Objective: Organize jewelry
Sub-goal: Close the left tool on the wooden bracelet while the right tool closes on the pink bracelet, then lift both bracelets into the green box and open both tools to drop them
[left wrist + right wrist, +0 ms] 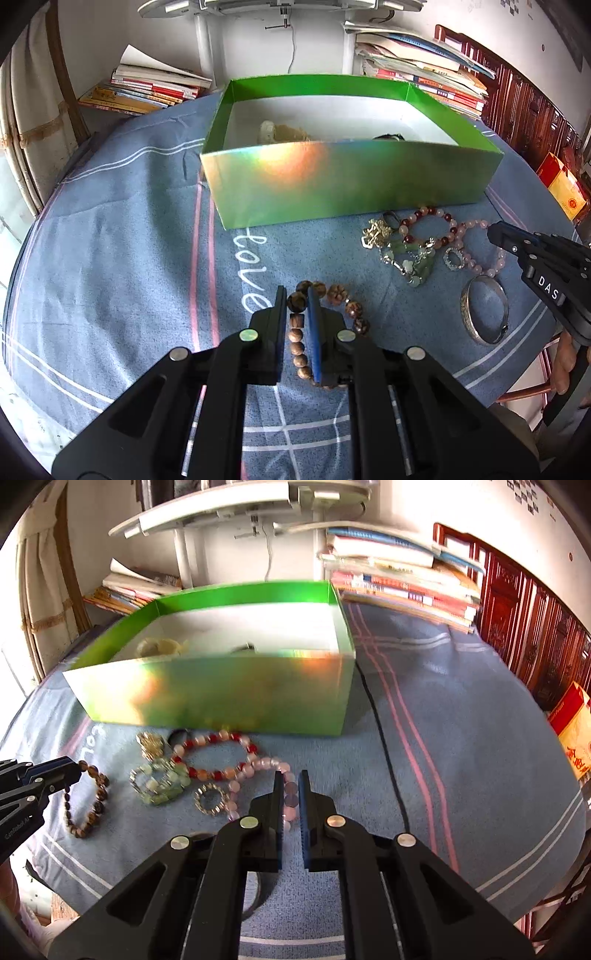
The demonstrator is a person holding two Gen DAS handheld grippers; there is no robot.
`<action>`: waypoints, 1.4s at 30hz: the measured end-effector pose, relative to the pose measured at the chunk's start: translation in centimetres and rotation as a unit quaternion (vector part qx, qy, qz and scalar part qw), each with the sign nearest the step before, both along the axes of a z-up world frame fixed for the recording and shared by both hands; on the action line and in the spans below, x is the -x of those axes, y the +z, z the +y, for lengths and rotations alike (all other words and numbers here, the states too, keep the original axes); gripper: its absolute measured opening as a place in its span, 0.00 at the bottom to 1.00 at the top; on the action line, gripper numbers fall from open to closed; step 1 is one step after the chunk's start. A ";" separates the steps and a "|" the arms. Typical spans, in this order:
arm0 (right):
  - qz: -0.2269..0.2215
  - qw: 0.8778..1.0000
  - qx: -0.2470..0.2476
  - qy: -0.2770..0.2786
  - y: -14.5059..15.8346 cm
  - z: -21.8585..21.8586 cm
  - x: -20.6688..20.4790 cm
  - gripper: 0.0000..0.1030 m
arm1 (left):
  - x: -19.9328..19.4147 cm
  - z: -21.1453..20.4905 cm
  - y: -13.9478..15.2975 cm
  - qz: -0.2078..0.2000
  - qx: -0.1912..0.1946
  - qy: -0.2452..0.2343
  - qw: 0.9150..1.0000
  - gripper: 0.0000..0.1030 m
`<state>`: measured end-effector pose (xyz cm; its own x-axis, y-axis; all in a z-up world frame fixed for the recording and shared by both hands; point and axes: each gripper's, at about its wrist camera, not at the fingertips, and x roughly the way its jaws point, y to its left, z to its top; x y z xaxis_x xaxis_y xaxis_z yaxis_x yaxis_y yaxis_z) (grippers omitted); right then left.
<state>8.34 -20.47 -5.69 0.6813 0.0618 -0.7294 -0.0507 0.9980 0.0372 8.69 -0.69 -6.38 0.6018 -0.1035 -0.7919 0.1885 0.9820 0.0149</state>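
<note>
On the left, your left tool (297, 295) stood low over the desk (129, 258), and its fingers sat on both sides of one strand of the brown bracelet (334, 295). The gap was narrow, and the beads seemed to be touched on both sides, so I judge the tool was clamped on this strand, or very nearly. The bracelet's loop lay mostly to the right of the tool, and the held strand ran along the fingers, toward you.

In the middle, straight ahead of this tool, the green box (343, 184) stood open, with a few pieces already inside. The near wall of the box was between the bracelet and the inside, so I think the coming move needed a lift first and then a forward move over that wall.

Further to the right, near the front of the box, lay the heap (162, 779) of green and gold pieces, the red bracelet (218, 757) and the silver bangle (484, 310).

On the right, your right tool (291, 775) had its fingers on both sides of a strand of the pink bracelet (269, 764). A small gap showed there, so I cannot tell if the grip was firm. This tool was also near the box.
</note>
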 end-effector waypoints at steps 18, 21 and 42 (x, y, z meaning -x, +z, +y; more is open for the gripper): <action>-0.056 0.998 0.031 0.006 6.3 -0.7 -1.0 0.19 | -0.4 -0.7 7.4 -0.082 0.001 -0.014 0.997 0.11; 0.033 0.999 0.009 -0.016 0.9 -2.5 -2.1 0.22 | -0.4 -0.5 5.1 -0.048 0.006 -0.017 0.999 0.11; -0.079 0.996 0.000 0.032 7.9 -0.3 -0.7 0.08 | -0.6 0.2 7.2 -0.070 0.011 -0.018 0.997 0.11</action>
